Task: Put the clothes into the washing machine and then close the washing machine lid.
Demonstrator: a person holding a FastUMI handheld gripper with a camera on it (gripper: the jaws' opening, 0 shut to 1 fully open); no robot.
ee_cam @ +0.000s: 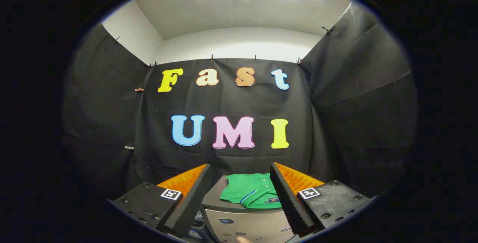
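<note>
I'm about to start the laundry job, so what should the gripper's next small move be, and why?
Probably ease the gripper forward and down toward the green shirt. Its fingers are spread wide and hold nothing, and the shirt lies folded on top of the washer, beyond the fingertips and framed by the gap between them, so it only needs closing in before a pinch.

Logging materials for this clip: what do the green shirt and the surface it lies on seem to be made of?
The shirt looks like soft knit fabric, matte and folded with creases. The washing machine top looks like smooth grey plastic or painted metal, hard to tell which. The gripper is open, jaws either side of the shirt.
</note>
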